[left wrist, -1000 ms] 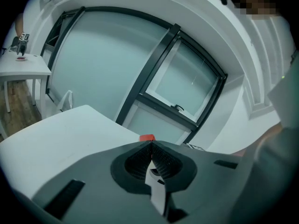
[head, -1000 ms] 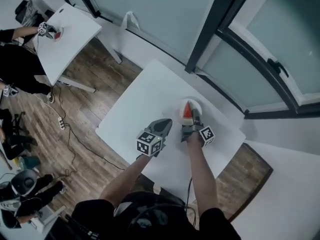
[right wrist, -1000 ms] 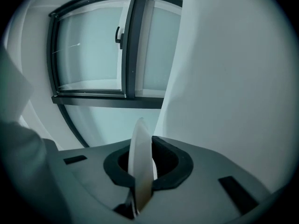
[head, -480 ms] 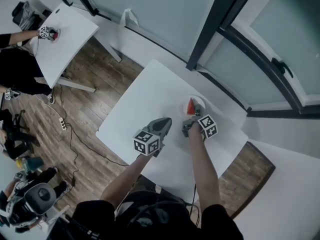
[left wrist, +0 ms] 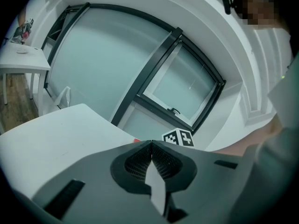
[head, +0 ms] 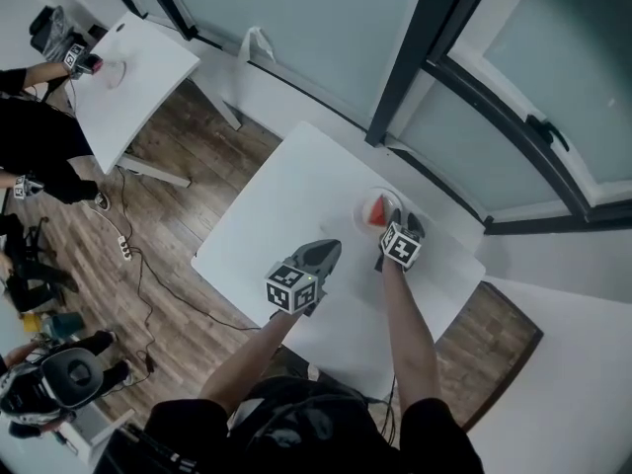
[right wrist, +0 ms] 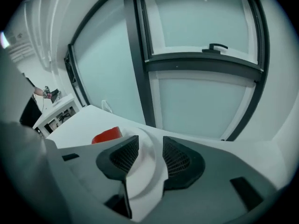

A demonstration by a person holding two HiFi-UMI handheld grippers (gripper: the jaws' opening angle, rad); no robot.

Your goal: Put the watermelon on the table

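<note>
A red watermelon slice [head: 374, 208] lies on a small white plate [head: 386, 197] near the far right of the white table [head: 286, 191]. My right gripper [head: 402, 221] hovers just right of the slice, and its jaws are opening. In the right gripper view only the plate's rim [right wrist: 150, 153] shows between the right gripper's [right wrist: 150, 146] pads, which press on nothing. The slice [right wrist: 106, 135] lies left of them. My left gripper [head: 329, 251] is over the table's middle, shut and empty [left wrist: 152, 143]. Past it I see the right gripper's marker cube [left wrist: 178, 137].
The table's front edge [head: 237, 284] drops to a wooden floor with cables [head: 138, 265]. Dark window frames [head: 400, 57] run behind the table. A second white table [head: 128, 72] stands far left, with another person's gripper [head: 79, 57] at it. Another white surface [head: 563, 393] lies at the lower right.
My right gripper held the slice upright over the plate, then rolled and shifted right. Its jaws have now opened, and the slice lies on the plate. The left gripper has hardly moved.
</note>
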